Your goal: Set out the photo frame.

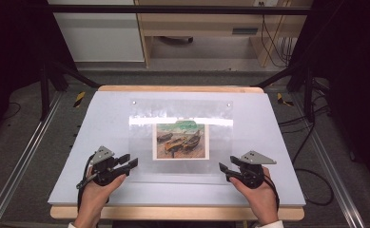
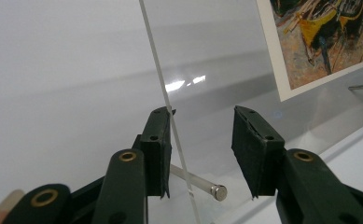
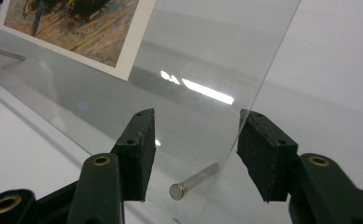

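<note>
High view: clear acrylic sheet lying over boat painting print mid-worktop; left tongs and right tongs flanking near corners.

Left gripper view: jaws unclenched, straddling sheet edge and metal standoff pin.

Right gripper view: released likewise, pin between jaws.

Judgement: pin grasping is next, needing further closing.

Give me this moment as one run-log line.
left gripper: open at pin | right gripper: open at right pin | acrylic frame: flat on table | boat print: inside
</note>
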### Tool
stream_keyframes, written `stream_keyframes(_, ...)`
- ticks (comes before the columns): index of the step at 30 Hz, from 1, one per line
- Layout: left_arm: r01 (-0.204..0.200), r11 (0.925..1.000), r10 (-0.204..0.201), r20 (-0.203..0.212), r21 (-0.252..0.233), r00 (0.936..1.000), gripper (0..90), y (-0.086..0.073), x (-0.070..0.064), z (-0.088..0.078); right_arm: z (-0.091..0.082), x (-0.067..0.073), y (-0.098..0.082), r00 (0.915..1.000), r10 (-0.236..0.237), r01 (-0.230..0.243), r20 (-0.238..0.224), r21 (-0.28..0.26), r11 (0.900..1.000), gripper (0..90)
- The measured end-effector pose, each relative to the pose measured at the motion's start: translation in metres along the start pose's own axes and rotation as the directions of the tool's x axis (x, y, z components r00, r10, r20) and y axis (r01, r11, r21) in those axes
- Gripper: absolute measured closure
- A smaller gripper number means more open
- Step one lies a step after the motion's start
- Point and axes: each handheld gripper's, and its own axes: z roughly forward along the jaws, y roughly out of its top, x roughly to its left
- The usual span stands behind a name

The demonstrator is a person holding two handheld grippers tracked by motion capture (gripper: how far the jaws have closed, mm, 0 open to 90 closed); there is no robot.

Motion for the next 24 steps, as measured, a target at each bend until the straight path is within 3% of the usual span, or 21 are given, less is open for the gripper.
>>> stream_keyframes(24,-0.003,1.0000,0.003,-0.021,0.003,0.9998,62.9,-0.0077,-0.0059,-0.0077,-0.0084,0.0037,-0.0078,0.9999,-0.008,0.008,0.012,-0.001,1.000,56.5)
